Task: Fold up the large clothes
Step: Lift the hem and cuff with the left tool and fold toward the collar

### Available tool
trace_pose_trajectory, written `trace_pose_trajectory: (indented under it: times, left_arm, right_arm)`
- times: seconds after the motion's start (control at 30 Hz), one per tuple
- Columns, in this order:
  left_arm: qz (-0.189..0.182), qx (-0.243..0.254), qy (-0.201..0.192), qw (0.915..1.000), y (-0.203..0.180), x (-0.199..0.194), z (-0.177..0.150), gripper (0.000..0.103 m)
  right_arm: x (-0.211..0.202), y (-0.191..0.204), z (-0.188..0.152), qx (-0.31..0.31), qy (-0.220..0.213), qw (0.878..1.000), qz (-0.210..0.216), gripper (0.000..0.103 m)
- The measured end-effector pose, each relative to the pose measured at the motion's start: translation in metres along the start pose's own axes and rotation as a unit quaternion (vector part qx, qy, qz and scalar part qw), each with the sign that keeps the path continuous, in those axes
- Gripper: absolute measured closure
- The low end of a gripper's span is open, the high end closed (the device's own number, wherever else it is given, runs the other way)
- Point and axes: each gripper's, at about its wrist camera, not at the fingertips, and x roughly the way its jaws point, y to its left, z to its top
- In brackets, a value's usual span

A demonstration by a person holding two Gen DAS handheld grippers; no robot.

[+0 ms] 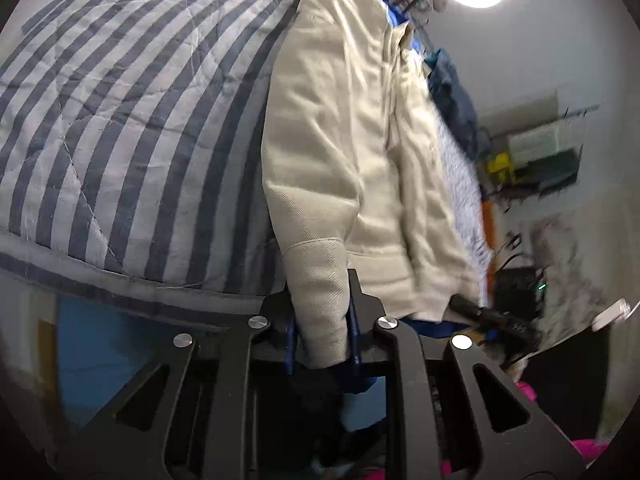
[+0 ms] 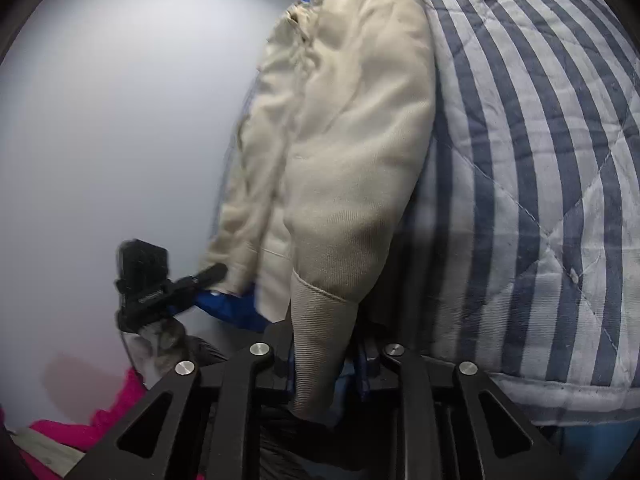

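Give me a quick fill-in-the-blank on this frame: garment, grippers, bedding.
1. Each gripper is shut on a ribbed ____ of the cream knit sweatshirt.
2. The sweatshirt lies on a quilted blanket patterned with blue and white ____.
3. In the right wrist view, the left gripper shows at the sweatshirt's ____ edge.
4. The left gripper's blue pads show on ____ sides of the cuff.

Missing: cuff; stripes; left; both

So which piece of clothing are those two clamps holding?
Start from the striped quilt covering the bed. Lying along it is a cream sweatshirt, each ribbed cuff pinched in a gripper. It is the only pale, plain garment; neighbouring clothes are blue or pink.
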Motion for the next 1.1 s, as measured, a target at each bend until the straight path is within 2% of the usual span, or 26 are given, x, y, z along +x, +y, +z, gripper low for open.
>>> trace_pose_trajectory:
  times: [0.2,0.37,0.53,0.67,0.77,0.87,0.97,1.03,1.1]
  left_arm:
    - [-0.044,-0.006,-0.027,0.9987,-0.031,-0.027,0.019,0.086]
    - [-0.056,-0.006,-0.049,0.9972,-0.048,-0.038,0.046,0.087]
    - [-0.058,0.006,-0.068,0.9960,-0.065,-0.029,0.085,0.087]
    - [-0.045,0.014,-0.080,0.9957,-0.076,-0.012,0.115,0.087]
    - [-0.037,0.010,-0.084,0.9957,-0.077,0.006,0.137,0.087]
    - [-0.036,-0.009,-0.084,0.9957,-0.070,0.022,0.154,0.087]
    - [-0.030,-0.019,-0.083,0.9959,-0.064,0.037,0.166,0.087]
    - [-0.026,-0.024,-0.078,0.9963,-0.060,0.047,0.174,0.087]
    - [-0.019,-0.027,-0.075,0.9966,-0.056,0.057,0.183,0.087]
  right_arm:
    - [-0.013,0.012,0.018,0.028,-0.030,0.996,0.075,0.084]
    - [-0.023,0.027,0.047,0.039,-0.060,0.992,0.103,0.085]
    - [-0.025,0.036,0.087,0.037,-0.082,0.991,0.097,0.085]
    - [-0.024,0.034,0.121,0.041,-0.096,0.992,0.068,0.085]
    - [-0.019,0.029,0.146,0.058,-0.104,0.992,0.050,0.085]
    - [-0.012,0.016,0.165,0.091,-0.106,0.989,0.056,0.084]
    - [-0.001,0.002,0.182,0.123,-0.108,0.984,0.064,0.079]
    - [0.000,-0.007,0.188,0.145,-0.104,0.981,0.076,0.071]
    - [0.003,-0.020,0.196,0.180,-0.109,0.974,0.090,0.054]
